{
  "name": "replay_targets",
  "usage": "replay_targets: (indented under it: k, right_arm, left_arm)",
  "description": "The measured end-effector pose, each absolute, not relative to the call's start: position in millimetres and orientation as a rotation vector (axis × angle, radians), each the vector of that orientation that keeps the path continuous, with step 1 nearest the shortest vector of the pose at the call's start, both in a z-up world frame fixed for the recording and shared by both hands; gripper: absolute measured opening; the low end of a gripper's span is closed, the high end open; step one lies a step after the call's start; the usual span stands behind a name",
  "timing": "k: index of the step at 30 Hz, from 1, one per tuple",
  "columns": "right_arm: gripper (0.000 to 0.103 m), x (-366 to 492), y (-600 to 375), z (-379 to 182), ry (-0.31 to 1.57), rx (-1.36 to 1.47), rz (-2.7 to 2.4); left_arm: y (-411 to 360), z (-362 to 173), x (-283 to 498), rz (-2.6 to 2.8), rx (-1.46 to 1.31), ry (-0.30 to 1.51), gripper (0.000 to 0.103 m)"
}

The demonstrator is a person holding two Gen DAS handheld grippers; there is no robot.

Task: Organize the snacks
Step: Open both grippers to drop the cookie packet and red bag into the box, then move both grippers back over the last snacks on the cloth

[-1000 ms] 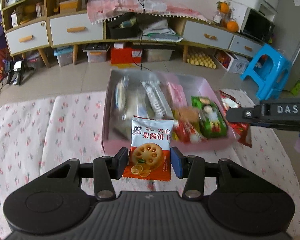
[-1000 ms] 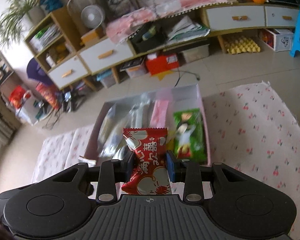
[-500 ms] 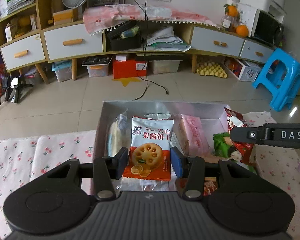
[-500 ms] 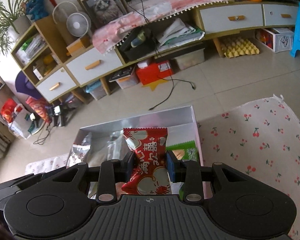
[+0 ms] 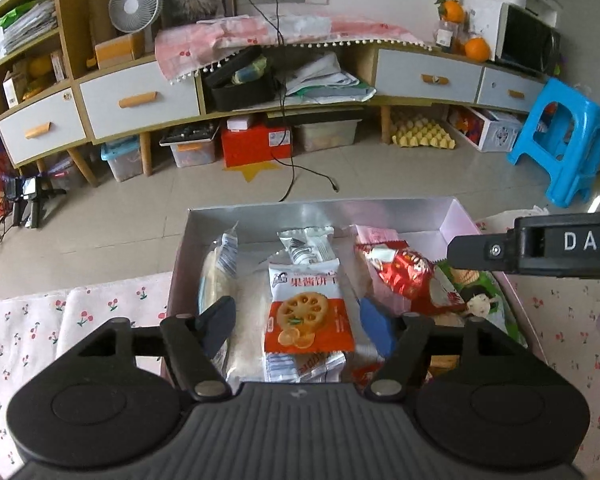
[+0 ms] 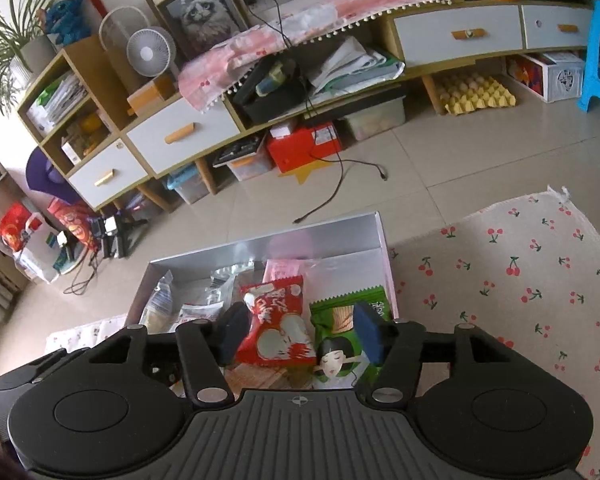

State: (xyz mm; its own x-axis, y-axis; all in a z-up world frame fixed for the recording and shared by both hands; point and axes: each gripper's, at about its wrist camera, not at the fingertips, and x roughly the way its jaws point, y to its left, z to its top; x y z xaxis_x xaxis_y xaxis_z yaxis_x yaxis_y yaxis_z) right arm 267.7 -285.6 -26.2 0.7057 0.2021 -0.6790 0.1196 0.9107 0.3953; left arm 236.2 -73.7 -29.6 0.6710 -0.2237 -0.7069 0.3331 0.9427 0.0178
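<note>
A pink box (image 5: 178, 264) with a silver inside holds several snack packets. My left gripper (image 5: 298, 322) is open above it. The orange-and-white biscuit packet (image 5: 308, 312) lies loose between its fingers, on the other packets. My right gripper (image 6: 300, 332) is open over the box's right part (image 6: 384, 248). The red snack packet (image 6: 278, 330) lies loose between its fingers, beside a green packet (image 6: 340, 344). The right gripper's side also shows in the left wrist view (image 5: 540, 250), above the red packet (image 5: 404, 274).
The box sits on a cherry-print cloth (image 6: 520, 280) at the table's far edge. Beyond are tiled floor, a long cabinet (image 5: 140, 100) with drawers, and a blue stool (image 5: 560, 152) at right.
Both grippers moved forward over the box and opened. The biscuit packet and the red packet dropped out of the jaws and now lie in the box.
</note>
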Motion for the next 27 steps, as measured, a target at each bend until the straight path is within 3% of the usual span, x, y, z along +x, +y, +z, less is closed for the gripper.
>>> replay_targets:
  k: [17, 27]
  right_arm:
    - [0.081, 207.6, -285.3, 2.3, 0.799, 0.362, 0.020]
    - [0.091, 157.8, -260.4, 17.0, 0.803, 0.271, 0.062]
  left_arm:
    - [-53.8, -8.7, 187.5, -0.255, 0.146, 0.792, 0.091]
    - [-31.7, -7.0, 147.3, -0.192, 0.169, 0.859, 0.097]
